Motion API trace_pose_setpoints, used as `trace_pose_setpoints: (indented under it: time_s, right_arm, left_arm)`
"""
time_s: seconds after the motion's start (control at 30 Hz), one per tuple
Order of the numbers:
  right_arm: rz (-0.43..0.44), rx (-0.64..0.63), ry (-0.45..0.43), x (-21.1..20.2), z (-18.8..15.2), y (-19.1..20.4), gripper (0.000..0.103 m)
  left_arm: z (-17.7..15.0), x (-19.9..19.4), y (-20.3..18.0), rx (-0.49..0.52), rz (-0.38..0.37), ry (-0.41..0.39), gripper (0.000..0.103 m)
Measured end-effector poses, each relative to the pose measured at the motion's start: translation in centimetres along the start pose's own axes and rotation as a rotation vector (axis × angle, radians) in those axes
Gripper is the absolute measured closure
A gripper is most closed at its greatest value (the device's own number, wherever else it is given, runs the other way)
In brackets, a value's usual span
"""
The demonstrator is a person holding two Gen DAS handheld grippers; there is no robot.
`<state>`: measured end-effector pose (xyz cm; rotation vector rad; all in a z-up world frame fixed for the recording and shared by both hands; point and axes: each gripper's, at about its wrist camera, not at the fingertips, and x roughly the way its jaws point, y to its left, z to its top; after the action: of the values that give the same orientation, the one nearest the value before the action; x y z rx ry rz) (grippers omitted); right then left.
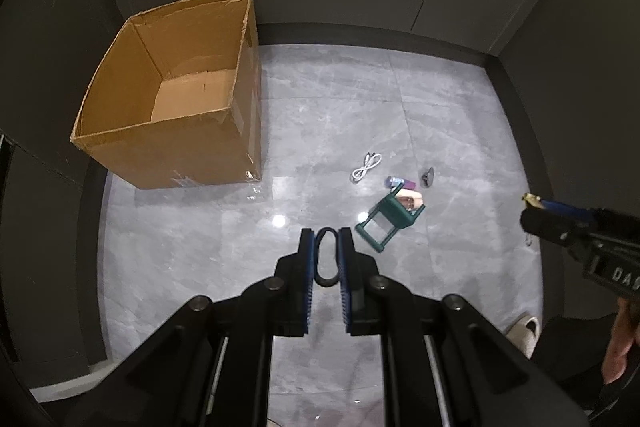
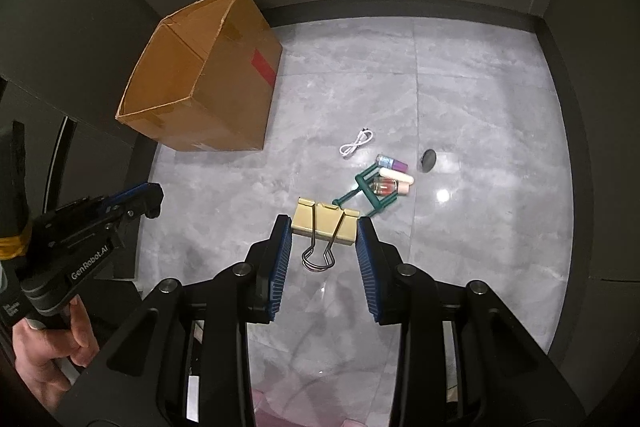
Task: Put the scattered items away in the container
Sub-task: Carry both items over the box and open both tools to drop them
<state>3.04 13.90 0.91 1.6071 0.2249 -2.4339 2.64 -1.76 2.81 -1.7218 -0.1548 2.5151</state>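
Grey floor [image 1: 440,107], left gripper [image 1: 326,247] clamping black ring [image 1: 326,259], right gripper [image 2: 323,231] clamping binder clip [image 2: 324,227]

My right gripper [image 2: 323,233] holds a big yellow binder clip [image 2: 325,226] between its blue fingers [image 2: 280,259], wire handles pointing back toward me. Past it on the grey floor [image 2: 480,107] lies a green frame [image 2: 370,193] with small bottles [image 2: 394,177] resting against it, a white cable [image 2: 356,143] just beyond, and a dark round piece [image 2: 428,159] to the right. The open cardboard box [image 2: 208,83] stands far left. My left gripper [image 2: 154,197] hangs at the left edge, its grip unclear.
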Motion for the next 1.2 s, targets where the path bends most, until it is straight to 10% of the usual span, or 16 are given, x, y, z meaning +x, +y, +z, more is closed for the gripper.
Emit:
trace_pose_setpoints:
  time_s: [0.63,1.2]
  right_arm:
    - [0.052,-0.217,-0.019,1.5,9.9,14.5,0.069]
    - [0.038,-0.345,0.064,13.5,19.6,25.2,0.069]
  left_arm:
    - [9.2,-3.4,11.6,-0.054,0.084,-0.014,0.092]
    - [15.5,5.6,24.6,-0.193,0.150,0.104,0.092]
